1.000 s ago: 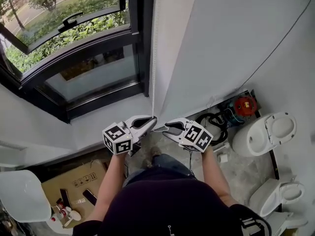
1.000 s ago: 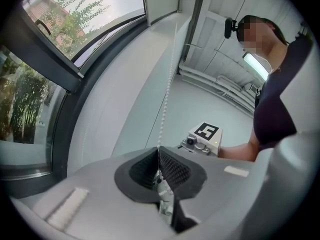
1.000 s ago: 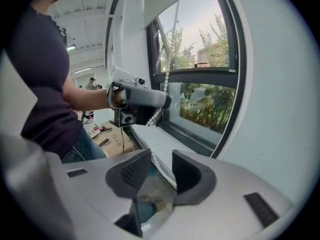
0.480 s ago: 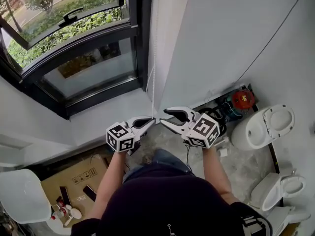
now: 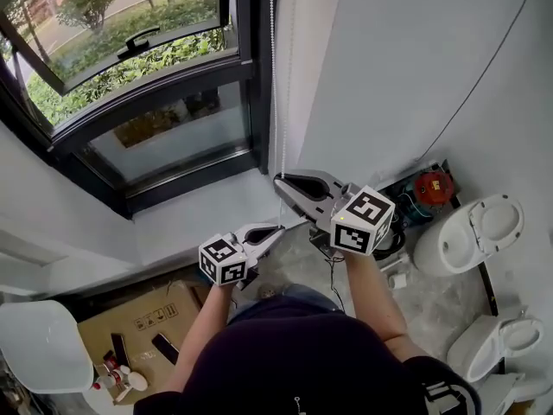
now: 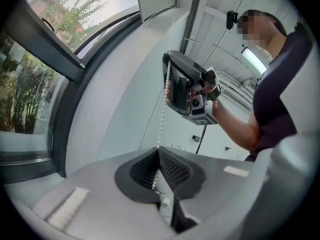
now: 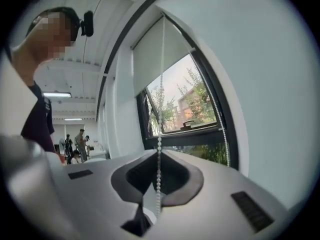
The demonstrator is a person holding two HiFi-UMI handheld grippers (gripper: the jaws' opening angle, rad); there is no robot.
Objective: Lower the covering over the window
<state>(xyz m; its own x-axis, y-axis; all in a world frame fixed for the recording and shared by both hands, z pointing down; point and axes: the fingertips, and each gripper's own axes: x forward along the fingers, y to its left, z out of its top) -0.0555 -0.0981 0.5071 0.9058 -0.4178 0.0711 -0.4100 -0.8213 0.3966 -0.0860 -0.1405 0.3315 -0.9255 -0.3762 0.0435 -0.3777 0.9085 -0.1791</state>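
A white bead chain (image 5: 271, 67) hangs beside the dark-framed window (image 5: 164, 137). The rolled-up white blind (image 7: 152, 59) covers only the window's top. My left gripper (image 5: 278, 230) is shut on the chain low down; in the left gripper view the beads (image 6: 162, 119) rise from its jaws (image 6: 159, 151) to the right gripper (image 6: 170, 86). My right gripper (image 5: 281, 182) sits higher on the same chain. Its jaws have just been closing, and the beads (image 7: 159, 134) run between its closed tips (image 7: 158, 150).
Below the window runs a white sill ledge (image 5: 199, 210). On the floor are two white toilets (image 5: 471, 232), a red tool with black hose (image 5: 430, 187), a cardboard box (image 5: 138, 318) and a white chair (image 5: 39, 344). The upper window sash (image 5: 130, 41) stands tilted open.
The right gripper opened, rose along the chain and closed on it higher up. The left gripper sank lower with the chain still in its jaws.
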